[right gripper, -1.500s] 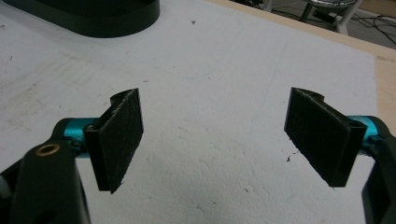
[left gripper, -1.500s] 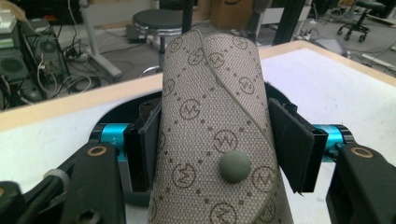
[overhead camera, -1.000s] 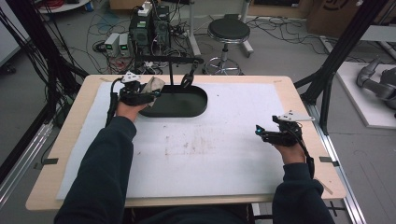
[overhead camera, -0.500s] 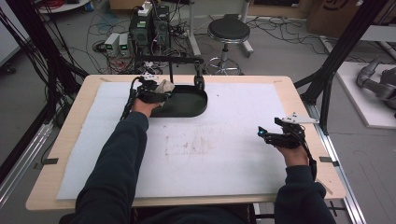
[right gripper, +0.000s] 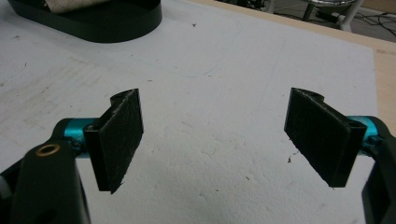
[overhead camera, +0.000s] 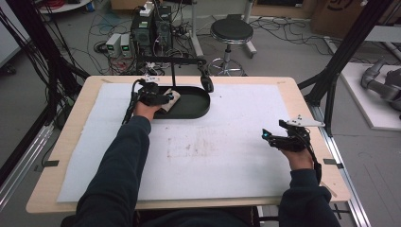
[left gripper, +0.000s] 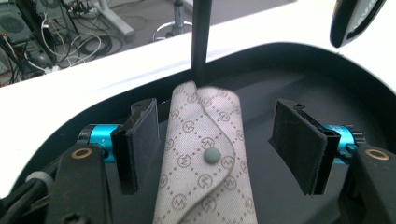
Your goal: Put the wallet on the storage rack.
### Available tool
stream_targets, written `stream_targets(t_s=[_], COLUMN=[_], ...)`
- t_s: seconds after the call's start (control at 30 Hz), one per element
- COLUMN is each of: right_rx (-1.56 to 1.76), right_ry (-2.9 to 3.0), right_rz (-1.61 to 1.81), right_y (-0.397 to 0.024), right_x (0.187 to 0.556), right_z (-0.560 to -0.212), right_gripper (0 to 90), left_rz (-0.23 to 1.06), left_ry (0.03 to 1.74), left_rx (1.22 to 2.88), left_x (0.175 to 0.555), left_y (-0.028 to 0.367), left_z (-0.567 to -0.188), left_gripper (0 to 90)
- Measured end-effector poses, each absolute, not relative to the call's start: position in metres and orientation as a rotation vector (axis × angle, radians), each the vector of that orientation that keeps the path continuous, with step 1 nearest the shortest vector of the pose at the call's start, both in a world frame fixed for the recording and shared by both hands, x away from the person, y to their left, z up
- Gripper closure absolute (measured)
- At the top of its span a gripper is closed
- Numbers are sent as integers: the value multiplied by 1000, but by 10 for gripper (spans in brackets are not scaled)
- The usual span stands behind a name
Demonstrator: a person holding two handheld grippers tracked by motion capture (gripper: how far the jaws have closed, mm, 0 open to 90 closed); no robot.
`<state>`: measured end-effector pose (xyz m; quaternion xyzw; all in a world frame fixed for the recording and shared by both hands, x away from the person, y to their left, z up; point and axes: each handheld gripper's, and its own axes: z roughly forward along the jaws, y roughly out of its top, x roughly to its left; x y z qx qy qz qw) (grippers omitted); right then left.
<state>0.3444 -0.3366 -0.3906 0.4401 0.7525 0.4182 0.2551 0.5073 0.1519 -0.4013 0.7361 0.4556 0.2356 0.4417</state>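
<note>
Black, the oval tray (overhead camera: 194, 106) is seen from above at the surface's (overhead camera: 213, 161) far side. Between the left hand-held gripper's (left gripper: 219, 144) spread jaws, a patterned pouch (left gripper: 205, 158) lies ungripped inside it. The right hand-held gripper (right gripper: 224, 140) is parked wide open, empty, presumably idle.

Even, bright overhead light; soft shadows, slightly grainy, blurred background.

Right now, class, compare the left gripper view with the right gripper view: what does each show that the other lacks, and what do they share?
Left gripper view: the left gripper, open, with a patterned wallet's snap flap between its jaws, and a thin black post behind.

Right gripper view: the right gripper, open over the bare white mat, nothing between its jaws.

Both: the black oval tray with the wallet in it.
</note>
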Motion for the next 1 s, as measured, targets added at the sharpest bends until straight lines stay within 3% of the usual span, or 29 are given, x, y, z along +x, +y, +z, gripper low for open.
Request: stream_targets(t_s=[0.23, 0.37, 0.63, 1.0], right_rx=[1197, 1183, 1121, 1107], right_ry=[2038, 2052, 2086, 2089], right_rz=[1139, 1138, 1104, 1094], right_y=[-337, -338, -332, -331], right_x=[344, 346, 350, 351], right_z=[-390, -392, -395, -396], right_gripper=[200, 200, 198, 199], left_rz=[518, 499, 556, 651], left_ry=[1084, 1036, 957, 948], left_rx=[1684, 1613, 1581, 1597], left_x=[468, 438, 382, 339], left_y=[164, 174, 197, 217], left_z=[-388, -387, -386, -396], left_gripper=[308, 246, 224, 196])
